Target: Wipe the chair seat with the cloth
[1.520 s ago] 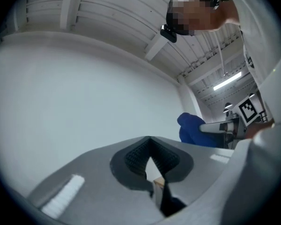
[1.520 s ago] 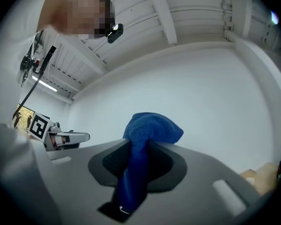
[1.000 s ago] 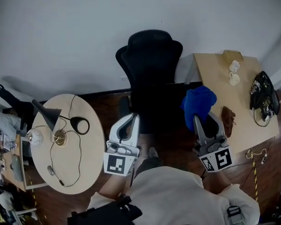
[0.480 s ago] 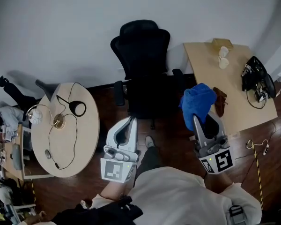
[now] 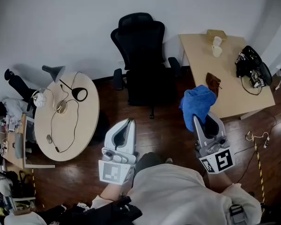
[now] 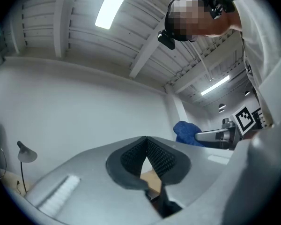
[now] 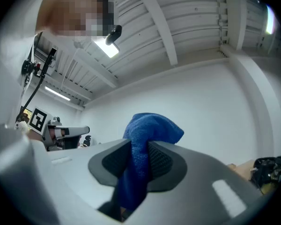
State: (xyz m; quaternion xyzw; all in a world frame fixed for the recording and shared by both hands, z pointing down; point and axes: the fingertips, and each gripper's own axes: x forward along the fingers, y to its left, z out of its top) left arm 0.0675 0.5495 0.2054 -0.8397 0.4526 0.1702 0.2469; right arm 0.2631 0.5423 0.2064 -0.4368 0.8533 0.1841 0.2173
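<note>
Wiping isn't begun yet: blue cloth [image 5: 197, 104] is clamped in right gripper [image 7: 139, 158], left gripper [image 6: 146, 156] is closed tip-to-tip w/ nothing held, office chair seat [image 5: 147, 86] is left untouched.

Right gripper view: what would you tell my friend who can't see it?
The right tool is shut on a blue cloth, which bunches up above its two dark jaws. Behind are a white wall and a ribbed white ceiling. The left tool shows small at the far left.
</note>
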